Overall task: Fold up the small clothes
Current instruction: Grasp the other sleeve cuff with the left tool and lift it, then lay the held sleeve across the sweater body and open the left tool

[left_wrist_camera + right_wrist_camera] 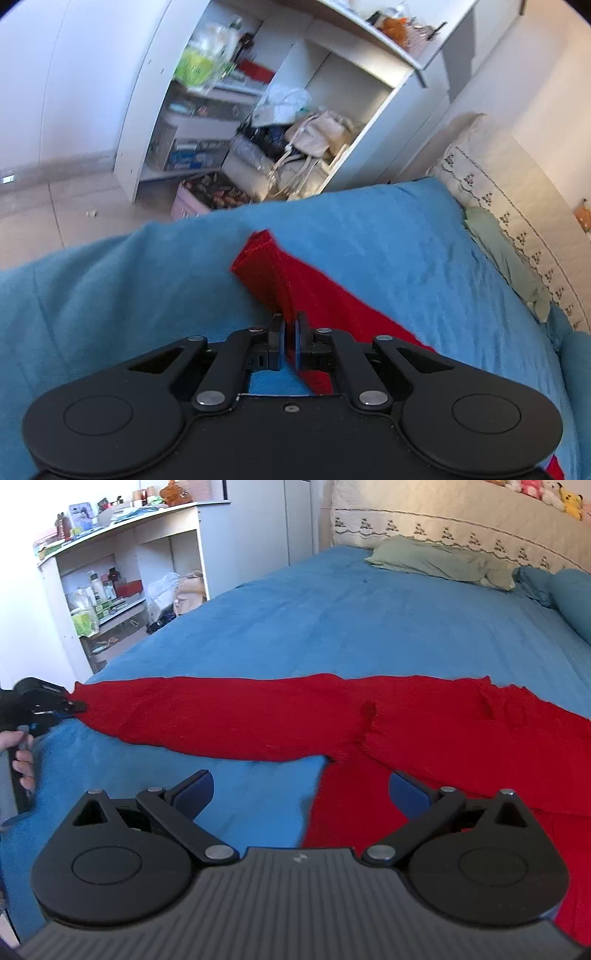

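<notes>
A red garment (258,716) lies spread on the blue bed cover (351,620), one leg stretched to the left. My left gripper (290,319) is shut on the end of that leg (280,273), lifted a little off the cover; it also shows at the left edge of the right wrist view (74,704), pinching the hem. My right gripper (301,794) is open and empty, low over the cover where the garment's two legs meet.
A white shelf unit (258,110) full of bags and bottles stands beyond the bed's left side. A green pillow (443,559) and a blue pillow (569,594) lie by the patterned headboard (443,520). A pink box (192,203) sits on the floor.
</notes>
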A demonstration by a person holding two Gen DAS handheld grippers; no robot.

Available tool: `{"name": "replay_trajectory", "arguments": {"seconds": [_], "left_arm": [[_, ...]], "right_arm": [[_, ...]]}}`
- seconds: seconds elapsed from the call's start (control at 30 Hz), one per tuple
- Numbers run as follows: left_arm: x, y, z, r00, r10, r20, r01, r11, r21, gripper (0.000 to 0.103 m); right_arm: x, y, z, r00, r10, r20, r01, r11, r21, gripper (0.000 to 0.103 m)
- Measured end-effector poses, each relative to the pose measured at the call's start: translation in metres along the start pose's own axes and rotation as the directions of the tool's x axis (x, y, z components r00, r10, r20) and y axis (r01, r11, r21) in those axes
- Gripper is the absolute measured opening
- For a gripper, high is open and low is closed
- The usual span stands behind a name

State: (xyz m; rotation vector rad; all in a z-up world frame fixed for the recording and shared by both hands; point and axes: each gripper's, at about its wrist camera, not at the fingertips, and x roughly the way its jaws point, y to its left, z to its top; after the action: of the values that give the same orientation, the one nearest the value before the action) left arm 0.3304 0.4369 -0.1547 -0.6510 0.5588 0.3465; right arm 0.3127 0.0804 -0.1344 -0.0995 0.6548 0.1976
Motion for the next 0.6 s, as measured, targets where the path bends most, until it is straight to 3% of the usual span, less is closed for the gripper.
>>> {"name": "replay_trajectory", "arguments": {"seconds": [0.17,0.3,0.43,0.6], "left_arm": [[-0.029,-0.053,0.006,0.998,-0.055,0.029,0.051,0.991,0.127,0.004],[-0.052,-0.121,0.003,0.988,-0.155,0.008,0.15,0.967,0.203,0.004],[-0.068,-0.204,-0.02,0.964,-0.264,-0.022,0.258,0.917,0.304,0.004],[-0.076,-0.314,-0.078,0.906,-0.4,-0.138,0.421,0.822,0.382,0.004]], "right_arm": [[-0.005,-0.014,0.001,1.0,-0.021,0.011,0.021,1.0,0.002,0.103],[-0.015,-0.036,0.004,0.999,-0.035,0.012,0.035,0.999,0.026,0.103],[-0.032,-0.068,0.006,0.998,-0.058,0.033,0.057,0.997,0.052,0.103],[-0.058,-0.128,0.0,0.992,-0.115,0.057,0.11,0.99,0.092,0.103]]}}
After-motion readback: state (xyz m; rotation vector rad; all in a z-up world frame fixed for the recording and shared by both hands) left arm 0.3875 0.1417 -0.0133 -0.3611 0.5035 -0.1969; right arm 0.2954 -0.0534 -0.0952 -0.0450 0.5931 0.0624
